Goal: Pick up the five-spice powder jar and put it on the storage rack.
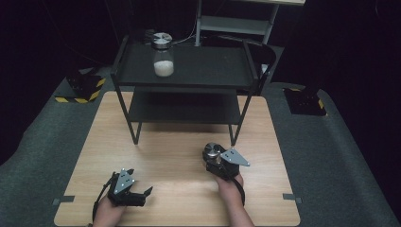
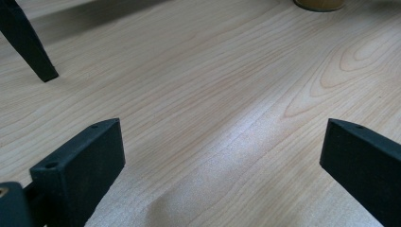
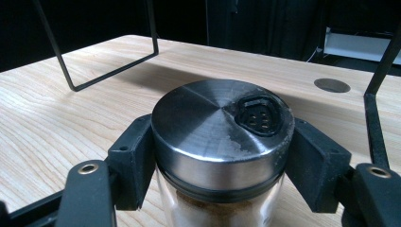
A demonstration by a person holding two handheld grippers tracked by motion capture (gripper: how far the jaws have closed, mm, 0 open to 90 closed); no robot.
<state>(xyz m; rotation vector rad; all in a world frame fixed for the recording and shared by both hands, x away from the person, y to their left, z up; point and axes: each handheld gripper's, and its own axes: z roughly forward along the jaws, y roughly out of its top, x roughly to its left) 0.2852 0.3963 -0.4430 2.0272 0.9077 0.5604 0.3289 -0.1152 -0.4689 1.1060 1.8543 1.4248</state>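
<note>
At five o'clock on the bench [image 1: 170, 156], the right gripper [image 1: 213, 158] clasps a brown jar [image 3: 222, 132], likely shelf-bound [image 1: 189, 71] beside the white jar [image 1: 163, 56]; left gripper [image 1: 137, 187] gapes idle.

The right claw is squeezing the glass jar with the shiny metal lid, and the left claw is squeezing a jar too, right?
Not quite. The right claw does squeeze the glass shaker jar with the shiny metal lid, but the left claw is open with nothing between its jaws, over the bare light wooden table. The left gripper view shows it.
</note>
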